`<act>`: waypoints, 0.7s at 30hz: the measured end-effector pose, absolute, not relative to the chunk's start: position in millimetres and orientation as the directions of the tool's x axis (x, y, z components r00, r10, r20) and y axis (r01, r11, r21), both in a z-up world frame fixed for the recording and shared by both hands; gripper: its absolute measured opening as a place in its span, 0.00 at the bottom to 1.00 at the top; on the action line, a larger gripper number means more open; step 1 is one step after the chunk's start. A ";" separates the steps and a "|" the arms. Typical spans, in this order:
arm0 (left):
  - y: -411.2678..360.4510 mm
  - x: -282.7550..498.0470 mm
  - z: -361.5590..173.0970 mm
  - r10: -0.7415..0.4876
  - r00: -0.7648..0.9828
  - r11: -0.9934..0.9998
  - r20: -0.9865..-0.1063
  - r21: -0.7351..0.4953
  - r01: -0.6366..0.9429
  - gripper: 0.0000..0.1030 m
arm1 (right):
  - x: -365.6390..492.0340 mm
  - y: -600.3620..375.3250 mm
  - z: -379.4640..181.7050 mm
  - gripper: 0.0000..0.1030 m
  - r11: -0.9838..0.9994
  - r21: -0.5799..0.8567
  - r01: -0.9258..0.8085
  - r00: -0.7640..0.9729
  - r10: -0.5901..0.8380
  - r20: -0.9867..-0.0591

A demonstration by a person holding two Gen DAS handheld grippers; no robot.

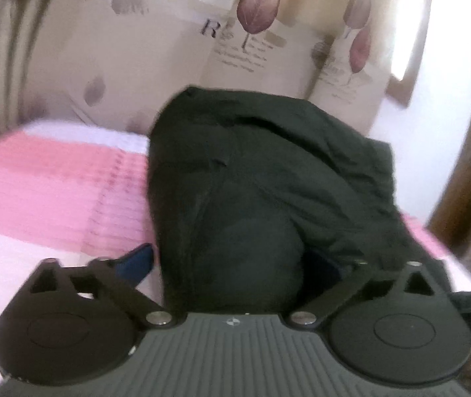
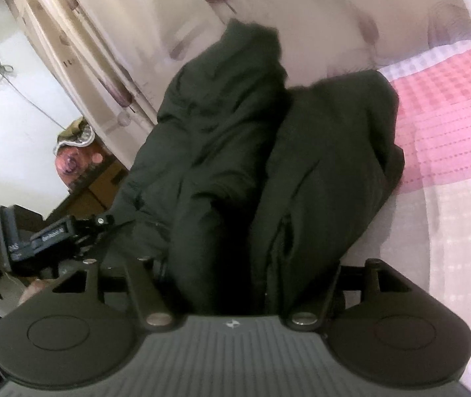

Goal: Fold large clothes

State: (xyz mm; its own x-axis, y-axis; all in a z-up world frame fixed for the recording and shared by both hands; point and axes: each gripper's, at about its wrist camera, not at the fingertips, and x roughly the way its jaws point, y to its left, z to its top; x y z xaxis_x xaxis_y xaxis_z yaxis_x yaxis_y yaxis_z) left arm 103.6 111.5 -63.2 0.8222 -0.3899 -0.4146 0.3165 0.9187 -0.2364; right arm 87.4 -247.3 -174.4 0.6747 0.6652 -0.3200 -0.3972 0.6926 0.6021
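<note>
Your left tongs (image 1: 228, 264) stand spread around the dark coat (image 1: 268, 178), pads clear. Your right tongs (image 2: 235, 264) straddle its bunched folds (image 2: 268, 165); grip uncertain. The coat lies mid-frame on the pink bed (image 1: 53, 182). Fold underway; next, flatten it. Only the right view shows two humps.

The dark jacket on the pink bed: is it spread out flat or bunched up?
Bunched up: the dark jacket sits heaped in thick, uneven folds on the pink bedcover.
</note>
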 end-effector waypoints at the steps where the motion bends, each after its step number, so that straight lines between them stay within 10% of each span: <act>1: 110.2 100.7 -62.0 -0.372 0.832 0.927 -0.412 -0.214 0.308 1.00 | 85.7 -245.8 -175.5 0.65 0.701 0.593 -0.395 0.680 0.658 -0.325; 14: 88.2 65.6 -39.4 -0.124 0.918 0.988 -0.376 0.040 0.149 1.00 | 50.3 -236.8 -168.1 0.82 0.821 0.470 -0.326 0.779 0.514 -0.358; 21: 74.5 19.9 -10.8 0.062 0.983 0.993 -0.172 0.112 -0.043 1.00 | -5.4 -232.3 -140.5 0.88 0.875 0.371 -0.311 0.870 0.419 -0.259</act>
State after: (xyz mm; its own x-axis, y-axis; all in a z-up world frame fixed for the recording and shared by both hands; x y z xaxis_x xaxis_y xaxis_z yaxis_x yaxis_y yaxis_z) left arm 19.9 74.5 -10.8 0.9831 0.0617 -0.1724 -0.0426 0.9928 0.1123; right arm -5.4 -232.3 -140.5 0.8700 0.4195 -0.2590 -0.3113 0.8749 0.3711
